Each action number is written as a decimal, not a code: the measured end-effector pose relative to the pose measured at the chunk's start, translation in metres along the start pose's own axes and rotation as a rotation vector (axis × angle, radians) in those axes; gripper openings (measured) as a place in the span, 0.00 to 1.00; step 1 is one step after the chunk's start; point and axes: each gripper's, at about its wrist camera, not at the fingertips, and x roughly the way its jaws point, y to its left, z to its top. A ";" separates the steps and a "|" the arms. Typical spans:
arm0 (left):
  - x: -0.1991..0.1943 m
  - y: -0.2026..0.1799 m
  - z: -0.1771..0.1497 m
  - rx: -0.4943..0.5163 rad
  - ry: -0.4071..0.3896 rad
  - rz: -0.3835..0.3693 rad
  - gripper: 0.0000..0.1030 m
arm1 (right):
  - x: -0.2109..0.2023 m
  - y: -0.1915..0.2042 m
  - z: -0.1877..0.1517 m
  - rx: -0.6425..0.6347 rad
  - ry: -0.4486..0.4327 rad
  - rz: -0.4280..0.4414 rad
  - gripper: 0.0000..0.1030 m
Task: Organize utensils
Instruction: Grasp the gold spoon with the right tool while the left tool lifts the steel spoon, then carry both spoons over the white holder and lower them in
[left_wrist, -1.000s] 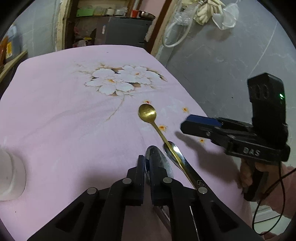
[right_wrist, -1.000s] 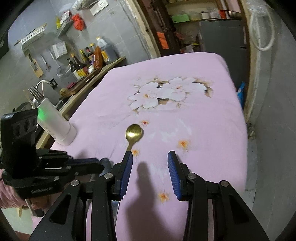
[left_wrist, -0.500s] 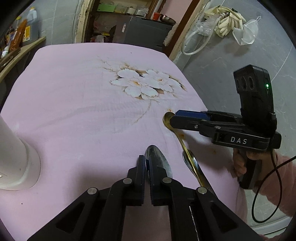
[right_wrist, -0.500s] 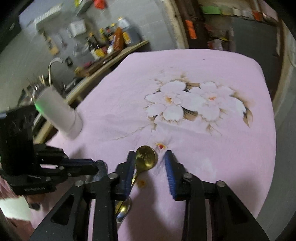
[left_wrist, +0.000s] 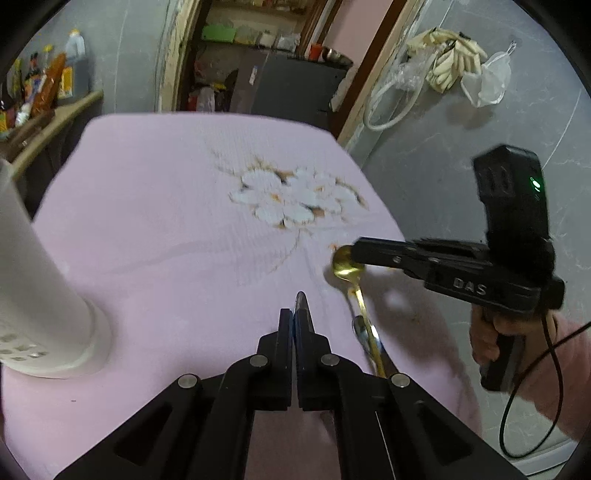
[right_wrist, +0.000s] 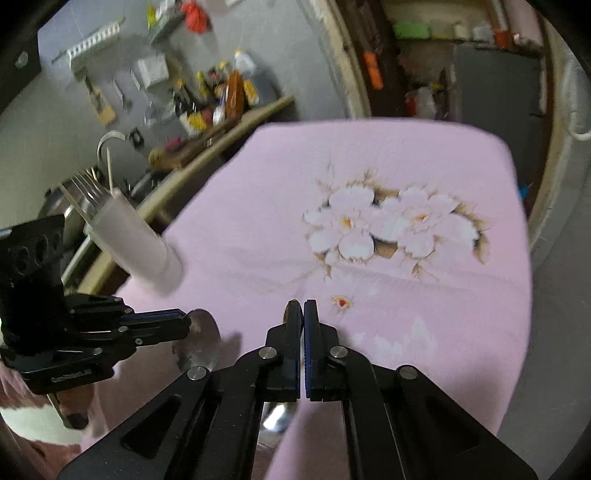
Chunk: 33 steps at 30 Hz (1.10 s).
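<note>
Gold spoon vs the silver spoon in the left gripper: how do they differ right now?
1. Colour: the gold spoon is brass-yellow, while the silver spoon is mirror grey.
2. Holder: the right gripper holds the gold spoon and the left gripper holds the silver spoon.
3. Handle: the gold spoon's handle trails down in plain view, while the silver spoon's is hidden under its gripper.
Shared: each is pinched at the bowl by shut fingers.

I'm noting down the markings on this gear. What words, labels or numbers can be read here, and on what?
"DAS": raised letters on the side of the right gripper.
Lettering on the side of the left gripper: too blurred to read.
Labels on the bottles on the counter: too small and blurred to read.
Nothing else readable.
</note>
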 end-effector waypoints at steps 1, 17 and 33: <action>-0.005 -0.001 0.001 0.005 -0.014 0.008 0.02 | -0.008 0.004 -0.001 0.009 -0.028 -0.015 0.02; -0.139 -0.007 0.026 0.136 -0.333 0.123 0.02 | -0.149 0.126 0.020 -0.019 -0.462 -0.399 0.02; -0.266 0.119 0.068 -0.031 -0.498 0.204 0.02 | -0.139 0.250 0.113 -0.115 -0.630 -0.307 0.02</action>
